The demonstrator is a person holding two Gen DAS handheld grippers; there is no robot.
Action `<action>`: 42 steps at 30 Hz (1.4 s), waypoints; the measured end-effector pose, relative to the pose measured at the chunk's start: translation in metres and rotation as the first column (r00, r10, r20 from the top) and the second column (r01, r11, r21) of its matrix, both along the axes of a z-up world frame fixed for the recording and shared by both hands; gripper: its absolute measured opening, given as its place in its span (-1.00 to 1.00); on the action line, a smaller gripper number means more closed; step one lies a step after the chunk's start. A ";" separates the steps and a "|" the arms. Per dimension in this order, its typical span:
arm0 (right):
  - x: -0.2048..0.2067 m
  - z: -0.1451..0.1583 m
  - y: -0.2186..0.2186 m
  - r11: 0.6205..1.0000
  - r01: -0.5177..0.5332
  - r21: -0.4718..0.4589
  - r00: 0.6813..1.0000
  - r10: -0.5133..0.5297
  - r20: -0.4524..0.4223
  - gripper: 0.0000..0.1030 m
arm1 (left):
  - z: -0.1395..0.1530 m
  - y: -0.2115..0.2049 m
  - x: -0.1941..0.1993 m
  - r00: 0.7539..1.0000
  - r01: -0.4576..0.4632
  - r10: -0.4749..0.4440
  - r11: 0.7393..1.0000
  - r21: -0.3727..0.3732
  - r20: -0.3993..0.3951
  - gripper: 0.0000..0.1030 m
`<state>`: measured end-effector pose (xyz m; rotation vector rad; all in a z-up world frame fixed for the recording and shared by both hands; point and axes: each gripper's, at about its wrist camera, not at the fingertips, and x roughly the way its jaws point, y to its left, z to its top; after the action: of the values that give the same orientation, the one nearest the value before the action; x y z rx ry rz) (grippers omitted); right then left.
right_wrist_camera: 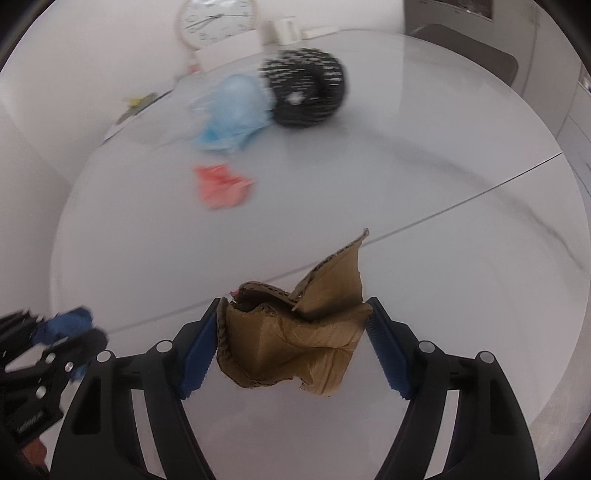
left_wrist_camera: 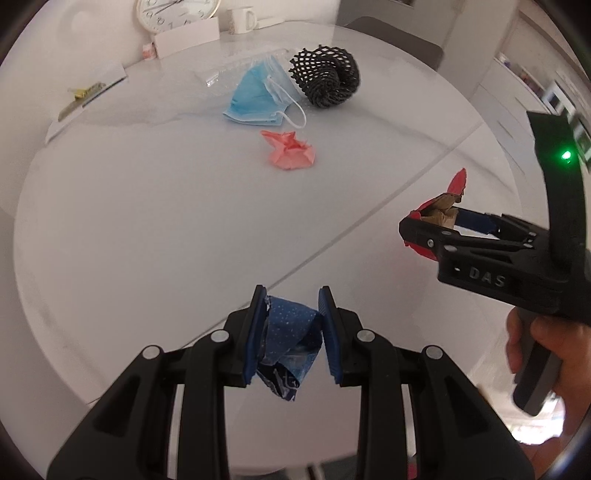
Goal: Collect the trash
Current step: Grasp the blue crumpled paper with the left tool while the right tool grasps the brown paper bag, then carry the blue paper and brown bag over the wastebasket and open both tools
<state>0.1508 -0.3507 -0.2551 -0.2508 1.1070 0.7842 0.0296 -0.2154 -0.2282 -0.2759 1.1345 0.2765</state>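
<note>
Trash is already in both grippers and more lies on the white bench (left_wrist_camera: pixel 147 229). The left gripper (left_wrist_camera: pixel 293 332) is clamped on a crumpled blue wrapper (left_wrist_camera: pixel 290 343), pinched between its blue pads and lifted clear of the bench near the front edge. The right gripper (right_wrist_camera: pixel 295 343) is closed around a crushed piece of brown cardboard (right_wrist_camera: pixel 295 343), with one torn flap sticking up past the fingertips; from the left wrist view a strip of red shows on its outer side. Both pieces appear to be held aloft for carrying off, though no bin or bag is in sight in either view.

Toward the far edge of the bench, three items wait: a crumpled pink paper (left_wrist_camera: pixel 290 153) nearest the middle, a blue face mask (left_wrist_camera: pixel 258 96) beyond it with its ear loop trailing, and a black foam net (left_wrist_camera: pixel 325 75) touching the mask's right side. Something clear and plastic seems to lie under the mask, but it is hard to make out. The right wrist view is motion-blurred, smearing these three. A clock (left_wrist_camera: pixel 177 11) and a white mug (left_wrist_camera: pixel 242 20) at the far edge are partly cropped.
</note>
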 end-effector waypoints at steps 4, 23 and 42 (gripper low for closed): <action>-0.056 0.018 -0.002 1.000 -0.006 0.017 1.000 0.007 -0.002 0.48 | 0.011 -0.003 -0.048 0.996 0.087 -0.087 0.996 0.009 -0.015 -0.44; -0.252 0.029 -0.016 0.976 0.216 -0.006 0.976 -0.216 -0.026 0.48 | -0.023 -0.005 -0.192 0.924 0.371 -0.374 0.927 -0.056 -0.078 -0.43; -0.266 0.029 -0.002 0.987 0.156 -0.032 0.988 -0.156 -0.019 0.48 | -0.002 0.013 -0.205 0.943 0.325 -0.325 0.946 -0.022 -0.071 0.47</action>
<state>-0.1154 -0.3527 -0.2259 -0.1795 1.1447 0.6322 -0.1757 -0.2023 -0.2304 -0.0832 1.2348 -0.0121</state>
